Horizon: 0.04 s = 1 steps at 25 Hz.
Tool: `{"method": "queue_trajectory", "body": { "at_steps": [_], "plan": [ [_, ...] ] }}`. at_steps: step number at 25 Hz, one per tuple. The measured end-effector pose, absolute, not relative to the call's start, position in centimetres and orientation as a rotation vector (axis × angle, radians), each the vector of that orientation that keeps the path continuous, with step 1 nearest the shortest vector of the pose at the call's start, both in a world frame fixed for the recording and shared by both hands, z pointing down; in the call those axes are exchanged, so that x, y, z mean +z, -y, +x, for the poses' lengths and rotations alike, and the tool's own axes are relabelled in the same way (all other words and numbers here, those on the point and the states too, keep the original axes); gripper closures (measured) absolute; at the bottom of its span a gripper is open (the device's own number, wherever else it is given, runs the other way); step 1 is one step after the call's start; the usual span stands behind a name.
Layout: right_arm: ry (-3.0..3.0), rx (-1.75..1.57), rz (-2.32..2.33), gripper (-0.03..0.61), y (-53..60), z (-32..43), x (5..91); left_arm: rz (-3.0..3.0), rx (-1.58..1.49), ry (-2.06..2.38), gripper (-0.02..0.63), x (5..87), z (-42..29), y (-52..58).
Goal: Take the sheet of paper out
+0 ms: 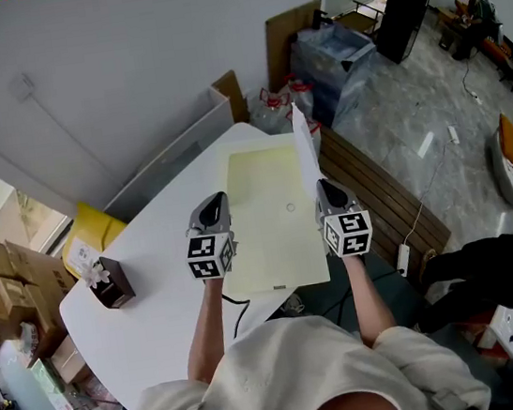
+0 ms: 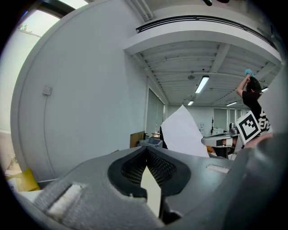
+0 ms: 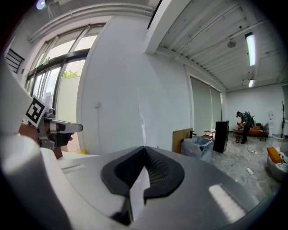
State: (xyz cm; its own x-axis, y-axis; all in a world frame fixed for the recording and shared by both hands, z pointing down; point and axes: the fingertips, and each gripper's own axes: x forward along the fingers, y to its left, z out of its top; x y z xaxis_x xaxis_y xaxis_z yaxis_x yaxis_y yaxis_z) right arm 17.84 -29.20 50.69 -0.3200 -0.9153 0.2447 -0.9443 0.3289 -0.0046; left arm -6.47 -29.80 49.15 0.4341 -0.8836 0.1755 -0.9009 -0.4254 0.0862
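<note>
A pale yellow folder (image 1: 268,221) lies flat on the white table (image 1: 155,289) between my two grippers. My left gripper (image 1: 220,199) is shut on the folder's left edge, and a pale yellow strip (image 2: 152,191) shows between the closed jaws of the left gripper (image 2: 146,152). My right gripper (image 1: 322,184) is shut on a white sheet of paper (image 1: 303,145), which stands up on edge over the folder's right side. In the left gripper view the sheet (image 2: 182,132) rises as a white wedge. Between the closed jaws of the right gripper (image 3: 144,149) sits the paper (image 3: 138,191).
A small brown box (image 1: 111,282) stands on the table's left part, with a yellow object (image 1: 89,228) behind it. A black cable (image 1: 237,312) lies near the front edge. Cardboard boxes (image 1: 2,282) are stacked at left; a wooden bench (image 1: 378,193) runs along the table's right.
</note>
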Motion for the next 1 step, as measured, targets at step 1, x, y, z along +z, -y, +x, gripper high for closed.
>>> {"method": "queue_trajectory", "body": {
  "at_steps": [1],
  "plan": [
    [2.392, 0.216, 1.698, 0.575, 29.19, 17.79, 50.69, 2.516, 0.155, 1.582, 0.612, 49.17, -6.52, 29.77]
  ]
}}
